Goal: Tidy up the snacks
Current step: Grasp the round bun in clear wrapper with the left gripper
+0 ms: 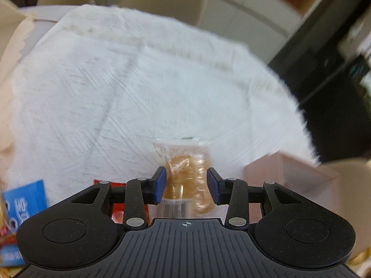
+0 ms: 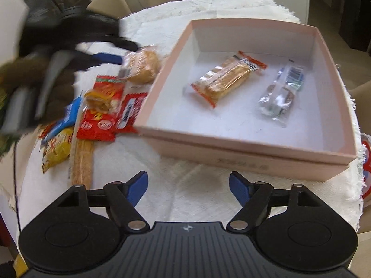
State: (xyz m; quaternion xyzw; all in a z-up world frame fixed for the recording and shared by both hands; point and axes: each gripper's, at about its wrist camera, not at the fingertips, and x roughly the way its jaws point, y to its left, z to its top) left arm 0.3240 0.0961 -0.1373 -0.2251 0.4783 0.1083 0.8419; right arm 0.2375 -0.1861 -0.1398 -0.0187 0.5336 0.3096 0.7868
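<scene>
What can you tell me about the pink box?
The pink box is a shallow, square, open-topped box that looks like cardboard, pale pink outside and white inside. It sits flat on the white tablecloth. Inside lie two wrapped snacks, apart: an orange-edged biscuit pack and a clear packet.

R gripper (image 2: 188, 186) jaws wide apart, nothing btwn, over white cloth (image 2: 185, 185). Pink box (image 2: 245, 139) ahead, holds orange-edged cracker pack (image 2: 223, 80) + clear wrapper pack (image 2: 281, 90), apart. Left of box: snack pile (image 2: 104, 106), red packs on top. L gripper (image 2: 111, 58) blurred, w/ round biscuit pack (image 2: 142, 66) at its tips; grip unclear.
</scene>
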